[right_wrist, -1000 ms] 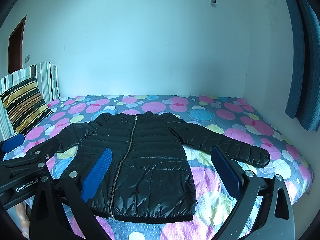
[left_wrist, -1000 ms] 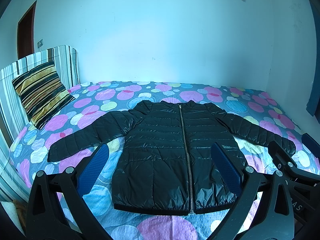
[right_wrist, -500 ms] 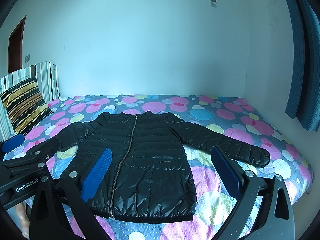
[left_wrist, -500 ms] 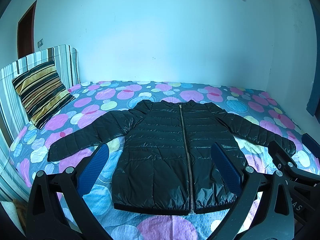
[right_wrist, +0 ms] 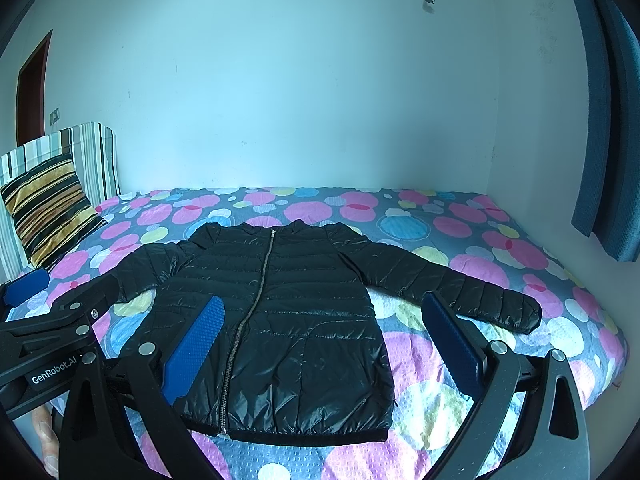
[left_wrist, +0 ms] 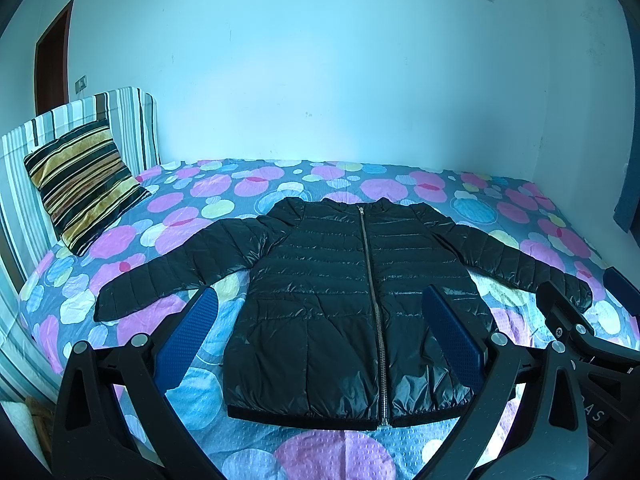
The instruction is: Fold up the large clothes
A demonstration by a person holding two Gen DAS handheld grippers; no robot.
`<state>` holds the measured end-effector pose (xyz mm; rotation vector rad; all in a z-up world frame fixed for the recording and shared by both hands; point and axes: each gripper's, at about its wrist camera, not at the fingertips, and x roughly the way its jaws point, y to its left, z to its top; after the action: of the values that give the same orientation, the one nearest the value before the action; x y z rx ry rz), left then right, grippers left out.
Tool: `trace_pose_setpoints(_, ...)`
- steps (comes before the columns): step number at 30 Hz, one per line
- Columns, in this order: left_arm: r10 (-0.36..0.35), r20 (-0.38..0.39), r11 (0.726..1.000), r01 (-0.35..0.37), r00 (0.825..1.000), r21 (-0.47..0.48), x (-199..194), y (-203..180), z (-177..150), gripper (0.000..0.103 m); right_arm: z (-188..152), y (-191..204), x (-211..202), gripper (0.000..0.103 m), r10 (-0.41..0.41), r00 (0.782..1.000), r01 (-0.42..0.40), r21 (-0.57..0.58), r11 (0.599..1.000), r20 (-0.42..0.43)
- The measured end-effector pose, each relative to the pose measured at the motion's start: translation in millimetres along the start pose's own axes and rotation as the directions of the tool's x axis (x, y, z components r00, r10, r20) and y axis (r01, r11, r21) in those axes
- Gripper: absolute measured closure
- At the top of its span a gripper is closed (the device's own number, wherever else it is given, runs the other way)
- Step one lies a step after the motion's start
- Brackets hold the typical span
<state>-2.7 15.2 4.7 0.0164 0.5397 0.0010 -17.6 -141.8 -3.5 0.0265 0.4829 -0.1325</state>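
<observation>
Jacket [left_wrist: 352,312] spread flat, zipped, mid-frame on bed [left_wrist: 400,188], untouched; left gripper [left_wrist: 320,332] and right gripper [right_wrist: 320,336] both agape above hem; folding unstarted, next likely pinching a sleeve inward.

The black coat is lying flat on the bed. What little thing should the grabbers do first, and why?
Probably lower the left gripper toward the left sleeve. The jacket lies zipped and spread flat on the bed, both sleeves out wide, and both grippers, the right one too, hang open, holding nothing. Sleeves likely fold in first.
</observation>
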Motion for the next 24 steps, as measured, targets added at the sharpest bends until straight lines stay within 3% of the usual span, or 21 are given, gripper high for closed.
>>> trace_pose_setpoints(21, -0.006, -0.047, 1.0, 0.006, 0.999, -0.014, 46, 8, -4, 0.002, 0, 5, 50, 0.005, 0.038, 0.998, -0.038, 0.002, 0.999, -0.057)
trace_pose_setpoints(24, 0.046, -0.054, 0.999, -0.046, 0.997, 0.009, 64, 12, -4, 0.002, -1, 1, 70, 0.005, 0.033, 0.996, -0.032, 0.012, 0.999, -0.078)
